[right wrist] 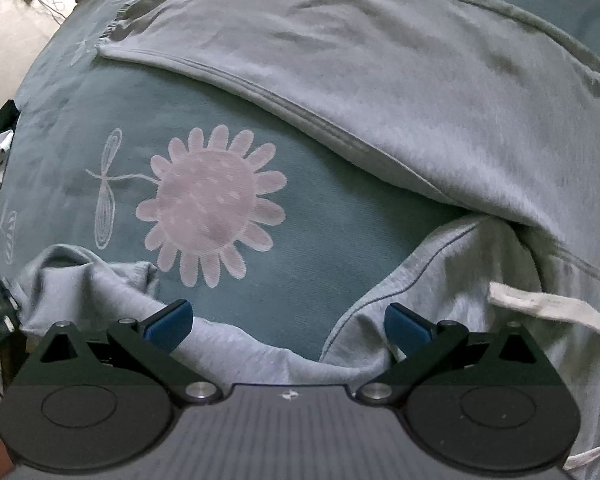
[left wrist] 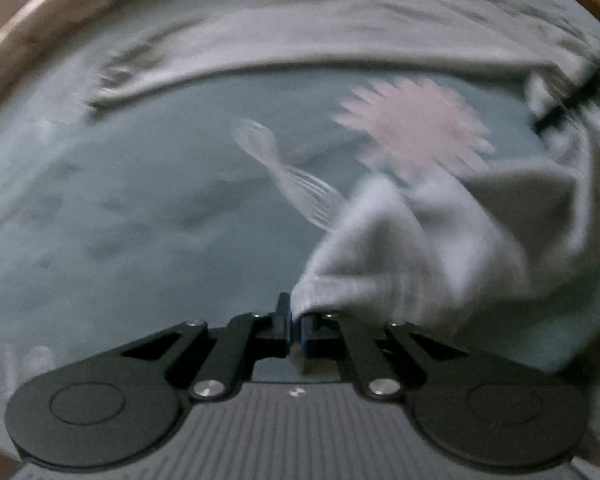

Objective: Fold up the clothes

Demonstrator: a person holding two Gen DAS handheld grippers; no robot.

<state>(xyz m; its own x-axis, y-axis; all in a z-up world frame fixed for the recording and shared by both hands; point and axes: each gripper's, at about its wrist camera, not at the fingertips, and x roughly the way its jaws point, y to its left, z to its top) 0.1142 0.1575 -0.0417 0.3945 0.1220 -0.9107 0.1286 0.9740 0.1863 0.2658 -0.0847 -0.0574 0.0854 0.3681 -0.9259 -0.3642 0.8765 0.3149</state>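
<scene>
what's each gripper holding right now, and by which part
The left gripper is shut on an edge of the grey pants. The right gripper is open, holding nothing.

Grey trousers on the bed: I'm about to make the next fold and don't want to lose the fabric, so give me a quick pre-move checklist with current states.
1. Left gripper shut on the grey trousers: ok.
2. Right gripper holding cloth: not ok, jaws open.
3. Fabric lying between the right jaws: ok.
4. Far leg flat on the bedspread: ok.
5. Drawstring tucked away: not ok, loose.
6. Left view sharp: not ok, blurred.
</scene>
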